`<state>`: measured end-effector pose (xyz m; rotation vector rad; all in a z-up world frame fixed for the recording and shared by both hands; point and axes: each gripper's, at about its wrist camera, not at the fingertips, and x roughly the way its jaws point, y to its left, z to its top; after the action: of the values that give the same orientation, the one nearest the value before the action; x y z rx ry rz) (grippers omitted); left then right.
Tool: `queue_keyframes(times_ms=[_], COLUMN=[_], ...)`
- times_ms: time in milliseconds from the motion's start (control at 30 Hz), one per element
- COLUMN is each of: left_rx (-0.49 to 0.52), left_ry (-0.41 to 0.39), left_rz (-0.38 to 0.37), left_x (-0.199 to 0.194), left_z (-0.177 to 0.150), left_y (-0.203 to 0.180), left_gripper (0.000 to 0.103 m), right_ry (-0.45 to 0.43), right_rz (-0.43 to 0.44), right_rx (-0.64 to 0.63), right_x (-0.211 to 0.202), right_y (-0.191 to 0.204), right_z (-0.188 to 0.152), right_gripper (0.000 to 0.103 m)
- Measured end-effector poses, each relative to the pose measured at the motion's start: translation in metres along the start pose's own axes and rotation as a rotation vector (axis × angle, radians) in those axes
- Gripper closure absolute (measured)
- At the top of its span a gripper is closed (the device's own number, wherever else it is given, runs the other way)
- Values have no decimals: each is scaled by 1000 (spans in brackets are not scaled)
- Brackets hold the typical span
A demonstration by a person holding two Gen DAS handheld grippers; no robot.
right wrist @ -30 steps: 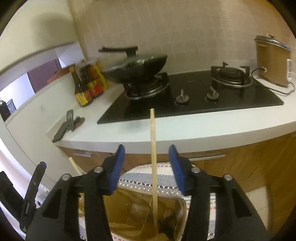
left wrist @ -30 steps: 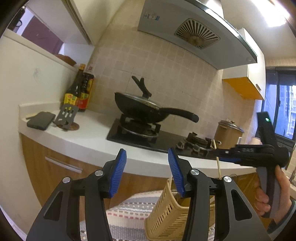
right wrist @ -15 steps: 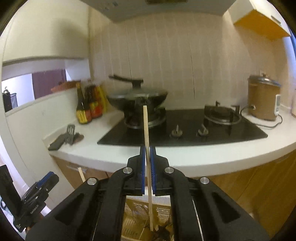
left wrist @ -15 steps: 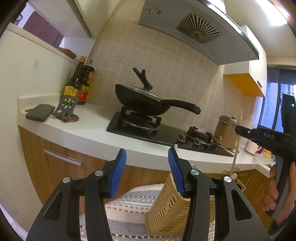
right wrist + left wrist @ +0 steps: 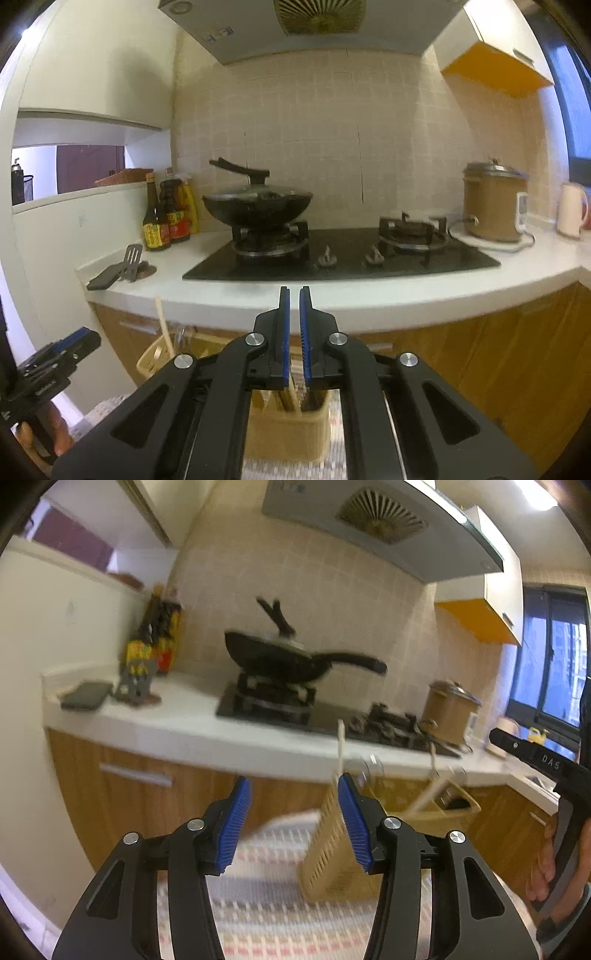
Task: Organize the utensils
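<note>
Hovering before the kitchen surface (image 5: 369,299), the right gripper (image 5: 294,314) has its blue fingers (image 5: 284,332) drawn almost together, with no utensil visible between the tips. The left gripper (image 5: 291,823) has its fingers (image 5: 236,823) about halfway apart and opening, nothing between them. The beige utensil basket (image 5: 332,853) stands on a striped mat (image 5: 273,915) below the surface edge, wooden chopsticks (image 5: 340,746) rising from it; a lidded wok (image 5: 256,208) sits on the stove (image 5: 340,254).
</note>
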<state>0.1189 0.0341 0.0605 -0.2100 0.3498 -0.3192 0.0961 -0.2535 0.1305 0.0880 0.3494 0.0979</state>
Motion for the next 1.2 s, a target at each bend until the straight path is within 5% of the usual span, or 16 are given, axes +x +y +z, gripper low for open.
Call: queue_keyframes(times_ms=[200, 333, 467, 667, 800, 900, 1000, 1200], left_rx=[-38, -67, -115, -87, 46, 155, 156, -11], left_ry=[279, 537, 771, 830, 806, 783, 784, 856], left_rz=[-106, -164, -189, -130, -29, 65, 49, -42], left_x=[-5, 2, 21, 35, 37, 40, 42, 41], left_z=[-33, -66, -100, -117, -121, -127, -129, -121], left_y=[-2, -16, -30, -53, -76, -91, -96, -61], left_gripper=[54, 54, 54, 54, 58, 80, 99, 103], right_ry=[229, 406, 493, 563, 591, 636, 691, 848], right_rz=[64, 112, 124, 86, 57, 36, 31, 74], right_rx=[92, 222, 255, 248, 296, 317, 303, 323], right_x=[-26, -31, -42, -59, -68, -69, -67, -32], right_y=[-13, -19, -14, -2, -10, -16, -14, 0], right_z=[-43, -85, -117, -138, -141, -144, -143, -155], right_gripper=[74, 74, 74, 74, 74, 74, 74, 71])
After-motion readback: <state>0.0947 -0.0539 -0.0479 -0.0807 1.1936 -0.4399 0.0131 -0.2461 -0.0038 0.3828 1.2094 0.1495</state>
